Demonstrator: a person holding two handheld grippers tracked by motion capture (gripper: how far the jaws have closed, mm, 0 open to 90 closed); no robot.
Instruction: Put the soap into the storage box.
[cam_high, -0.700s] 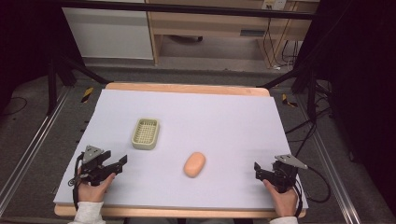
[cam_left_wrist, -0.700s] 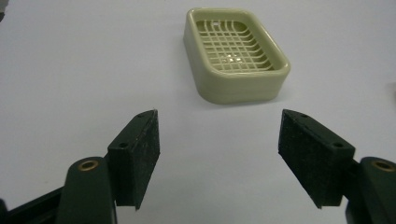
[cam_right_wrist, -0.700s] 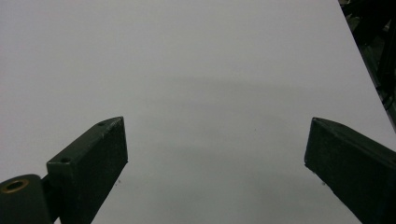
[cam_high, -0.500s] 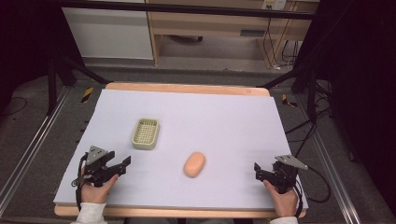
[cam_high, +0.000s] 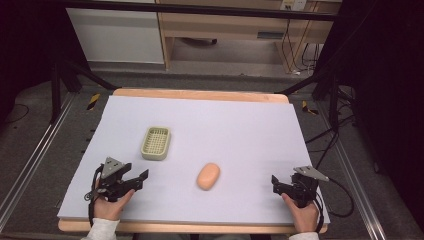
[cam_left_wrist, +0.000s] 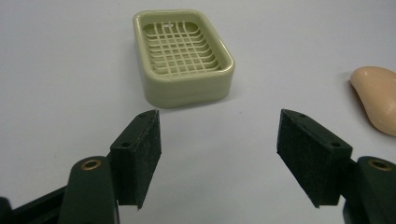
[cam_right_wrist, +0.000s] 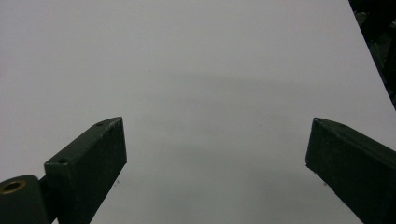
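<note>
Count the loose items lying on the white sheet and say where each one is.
2. The green soap dish lies left of centre, ahead of the left tool. The peach soap bar lies near the middle, to the dish's right and closer to the person. Nothing seems hidden.

the soap dish (cam_left_wrist: 183, 58) near the left edge of the bench looks like glossy moulded plastic, pale green, with a smooth rim and a thin lattice floor. the soap bar (cam_high: 208, 176) towards the front edge is peach, smooth and waxy, with a dull sheen. the bench (cam_high: 200, 94) shows a light wooden rim at its far edge under a matt white paper-like sheet (cam_high: 240, 130). the left tool (cam_left_wrist: 217, 154) has matt black plastic jaws faced with rough, grainy pads, and brass-coloured metal eyelets. the right tool (cam_right_wrist: 215, 158) looks the same matt black.
</note>
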